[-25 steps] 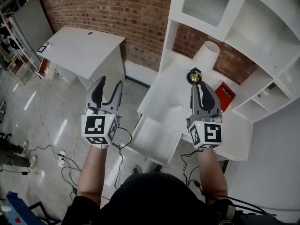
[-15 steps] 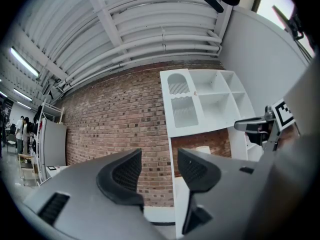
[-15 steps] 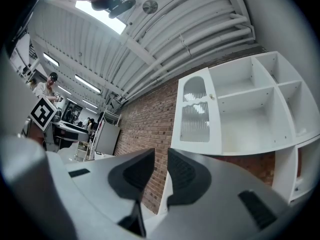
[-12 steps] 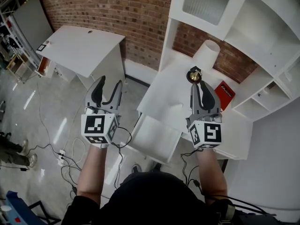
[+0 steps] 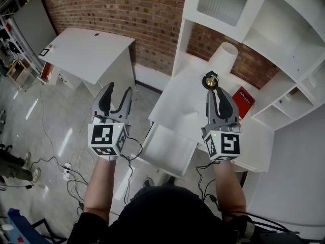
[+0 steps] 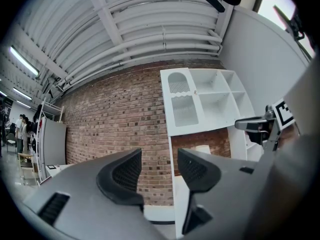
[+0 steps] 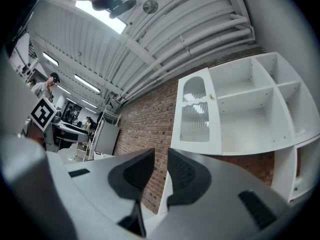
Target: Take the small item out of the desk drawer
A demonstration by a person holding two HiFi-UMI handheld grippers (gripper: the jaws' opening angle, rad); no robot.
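Nothing has shifted since a second ago: both grippers hang exactly where they were, and the small brass-coloured item [image 5: 210, 81] has not budged. The left gripper [image 5: 119, 88] is held out level over the floor, left of the desk [image 5: 177, 98], its jaws wide apart with only brick wall between them in its own view [image 6: 160, 159]. The right gripper [image 5: 215, 93] is stretched out over the desk top, tipped slightly upward. Its jaws stand a narrow gap apart, gripping nothing [image 7: 161, 159]. The item shows just past the right gripper's tips, over the desk top and outside the drawer [image 5: 170, 151], which stands pulled open below, between the two forearms.
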